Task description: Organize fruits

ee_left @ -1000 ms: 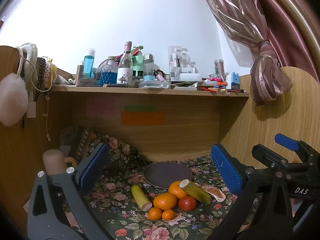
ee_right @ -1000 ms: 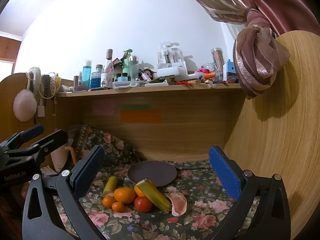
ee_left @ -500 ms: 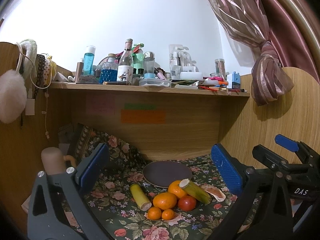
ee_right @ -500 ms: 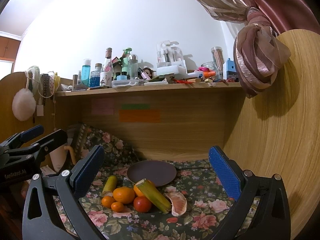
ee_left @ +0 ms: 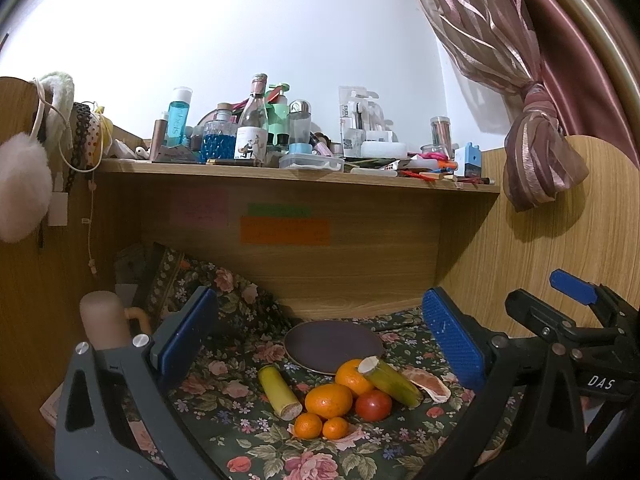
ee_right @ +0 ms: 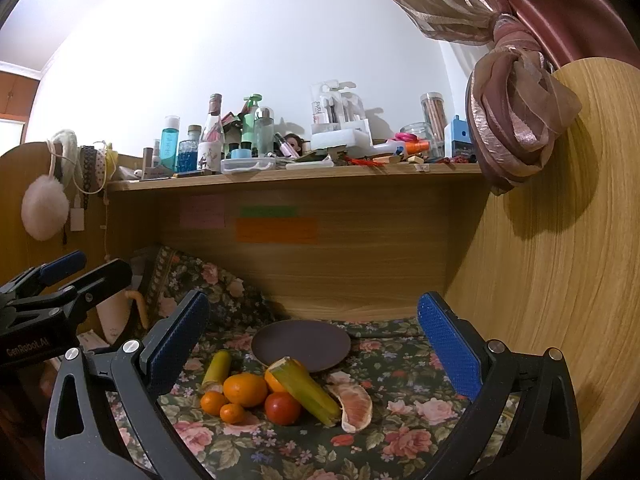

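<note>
Floral cloth (ee_left: 256, 436) covers the table, and the fruit lies on it in one loose heap, seen between the spread fingers of both grippers. The left gripper (ee_left: 320, 340) has its blue-padded fingers (ee_left: 188, 332) wide apart and holds nothing; the right gripper (ee_right: 316, 340) is the same, fingers (ee_right: 448, 348) apart and empty. Both hang above the cloth, well short of the heap. Beyond the fingertips sits a dark round plate (ee_left: 332, 342), bare, with the fruit just in front of it. Nearest the left finger in the left view lies a short yellow banana piece (ee_left: 278, 390), apart from the rest. Beside it a large orange (ee_left: 328, 400) touches two small oranges (ee_left: 308, 426) in front of it and a red tomato (ee_left: 374, 406). A second orange (ee_left: 350, 376) sits behind, with a green-yellow banana piece (ee_left: 394, 382) leaning across it. Toward the right finger lies a peeled citrus segment (ee_right: 354, 404), touching that banana piece's lower end. Above the fingers, a wooden shelf (ee_left: 280, 174) carries crowded bottles.
</note>
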